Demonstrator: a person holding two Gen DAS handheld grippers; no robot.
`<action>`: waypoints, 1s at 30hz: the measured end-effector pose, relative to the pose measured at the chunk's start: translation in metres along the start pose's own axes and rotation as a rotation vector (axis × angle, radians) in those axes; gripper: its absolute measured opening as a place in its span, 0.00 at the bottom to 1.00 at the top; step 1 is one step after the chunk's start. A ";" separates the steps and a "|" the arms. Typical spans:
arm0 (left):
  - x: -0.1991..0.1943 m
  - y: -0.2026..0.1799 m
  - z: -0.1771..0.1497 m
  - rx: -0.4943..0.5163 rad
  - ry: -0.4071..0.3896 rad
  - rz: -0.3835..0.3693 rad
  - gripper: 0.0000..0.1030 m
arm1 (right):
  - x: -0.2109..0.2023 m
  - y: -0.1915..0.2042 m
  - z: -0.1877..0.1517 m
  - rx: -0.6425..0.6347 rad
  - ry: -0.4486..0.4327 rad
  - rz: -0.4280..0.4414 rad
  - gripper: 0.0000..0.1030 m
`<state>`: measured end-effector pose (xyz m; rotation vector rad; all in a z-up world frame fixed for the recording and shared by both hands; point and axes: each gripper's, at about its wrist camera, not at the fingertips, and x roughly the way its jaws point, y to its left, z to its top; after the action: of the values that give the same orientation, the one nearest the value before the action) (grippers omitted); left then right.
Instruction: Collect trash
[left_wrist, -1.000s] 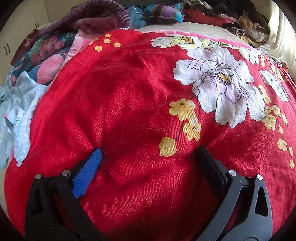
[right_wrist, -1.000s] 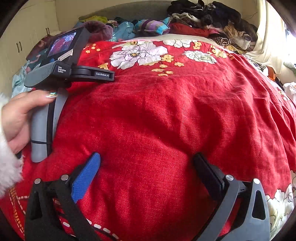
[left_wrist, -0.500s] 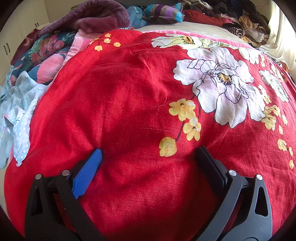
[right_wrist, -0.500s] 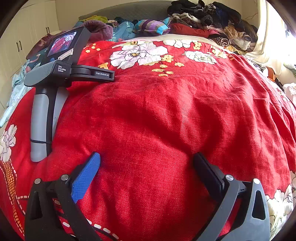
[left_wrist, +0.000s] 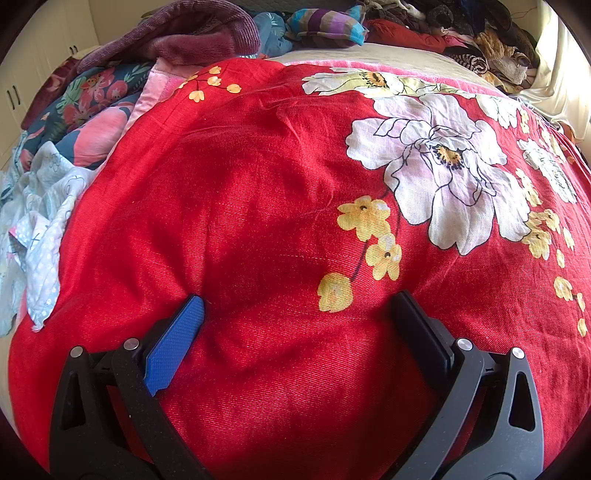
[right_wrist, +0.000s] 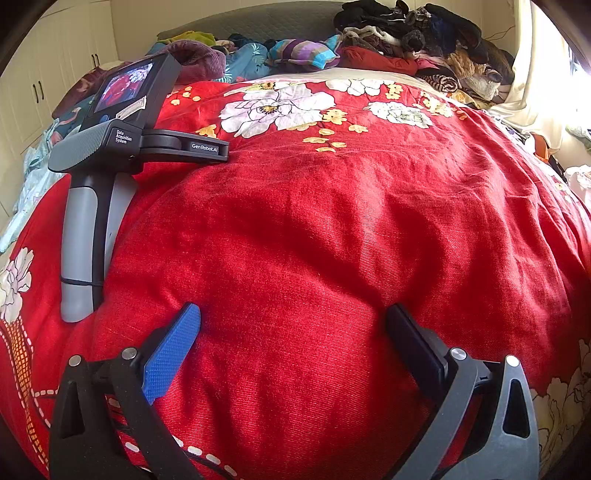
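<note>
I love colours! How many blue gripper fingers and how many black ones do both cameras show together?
Blue fingers: 2, one on each gripper
Black fingers: 2, one on each gripper
Total: 4

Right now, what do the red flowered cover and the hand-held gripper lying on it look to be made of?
Red cover: woven cloth, probably cotton or linen, matte; a diagonal weave and soft creases show. Left hand-held gripper lying on the cover: hard plastic by its look, matte black body with printed lettering, smoother grey handle, glossy lit screen.
</note>
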<state>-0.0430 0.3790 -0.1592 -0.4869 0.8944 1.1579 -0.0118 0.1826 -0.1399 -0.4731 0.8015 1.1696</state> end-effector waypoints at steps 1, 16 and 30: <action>0.000 0.000 0.000 0.000 0.000 0.000 0.91 | 0.000 0.000 0.000 -0.001 -0.001 -0.001 0.95; 0.000 0.000 0.000 -0.001 0.000 -0.001 0.91 | 0.000 -0.001 -0.002 -0.001 -0.003 -0.001 0.95; 0.000 0.000 0.000 0.000 0.000 -0.001 0.91 | 0.001 -0.002 -0.001 -0.001 -0.003 -0.001 0.95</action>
<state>-0.0431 0.3792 -0.1594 -0.4874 0.8939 1.1577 -0.0105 0.1817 -0.1412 -0.4725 0.7984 1.1693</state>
